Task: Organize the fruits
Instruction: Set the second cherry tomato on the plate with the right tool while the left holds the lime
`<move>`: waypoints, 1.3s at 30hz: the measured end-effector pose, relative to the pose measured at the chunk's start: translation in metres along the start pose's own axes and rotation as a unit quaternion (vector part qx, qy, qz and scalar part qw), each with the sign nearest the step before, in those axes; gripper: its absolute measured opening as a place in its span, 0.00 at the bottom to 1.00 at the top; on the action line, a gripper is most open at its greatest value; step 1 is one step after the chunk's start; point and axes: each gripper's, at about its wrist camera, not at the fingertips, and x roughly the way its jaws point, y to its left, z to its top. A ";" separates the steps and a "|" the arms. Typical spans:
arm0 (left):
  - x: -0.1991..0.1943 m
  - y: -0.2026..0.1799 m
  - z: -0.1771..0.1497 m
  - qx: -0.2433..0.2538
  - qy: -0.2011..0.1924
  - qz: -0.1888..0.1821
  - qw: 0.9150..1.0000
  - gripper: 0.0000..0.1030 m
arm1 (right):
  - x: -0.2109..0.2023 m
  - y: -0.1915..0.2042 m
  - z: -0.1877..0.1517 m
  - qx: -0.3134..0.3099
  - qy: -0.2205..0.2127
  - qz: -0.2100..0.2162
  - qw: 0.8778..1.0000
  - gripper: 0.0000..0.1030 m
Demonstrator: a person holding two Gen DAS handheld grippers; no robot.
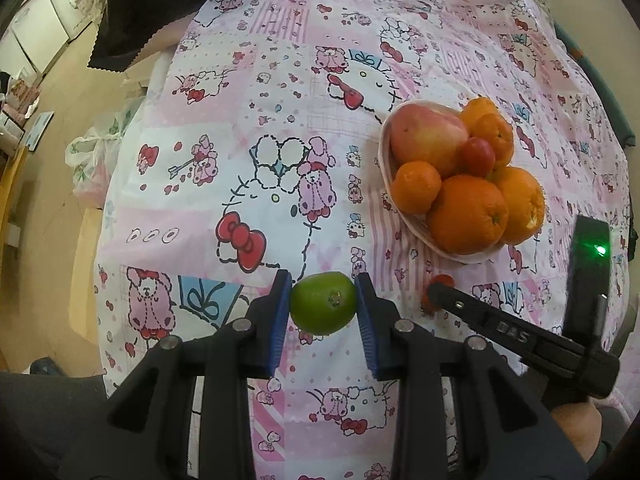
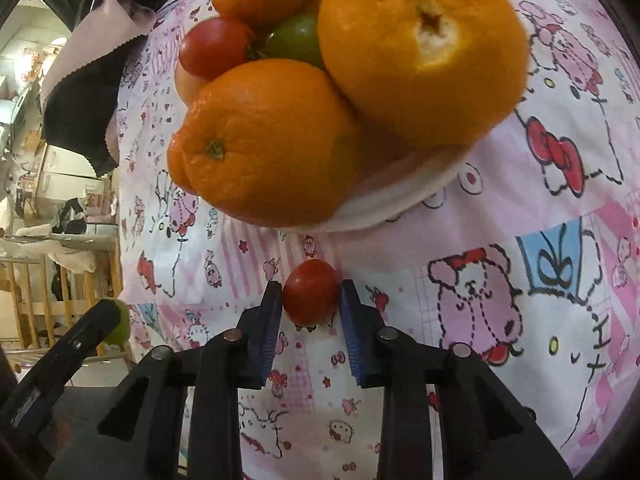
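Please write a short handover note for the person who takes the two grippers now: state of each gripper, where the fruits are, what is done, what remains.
Left gripper: shut on the green lime, held above the tablecloth.
Right gripper: shut on a small red tomato, just in front of the bowl.
Done: the bowl already holds oranges, an apple, a red tomato and a green fruit.
Left: probably place the lime and the held tomato into the bowl; it is heaped, so set them down gently.
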 end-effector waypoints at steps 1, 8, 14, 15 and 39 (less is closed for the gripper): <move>0.000 0.001 0.000 -0.002 0.001 -0.001 1.000 0.27 | -0.004 -0.002 -0.001 0.001 -0.003 0.002 1.000 0.30; -0.004 -0.004 -0.002 0.000 0.000 -0.015 1.000 0.27 | -0.052 -0.028 -0.004 0.035 -0.085 0.000 0.996 0.30; -0.004 -0.006 -0.003 0.005 -0.005 -0.009 1.000 0.27 | -0.058 -0.035 0.015 0.062 -0.132 0.005 0.989 0.30; -0.004 -0.004 -0.003 0.003 -0.004 -0.007 1.000 0.27 | -0.055 -0.034 0.017 0.060 -0.129 0.001 0.990 0.30; -0.009 -0.010 0.001 0.030 -0.029 -0.003 0.999 0.27 | -0.093 -0.039 -0.008 0.109 -0.113 0.011 0.988 0.57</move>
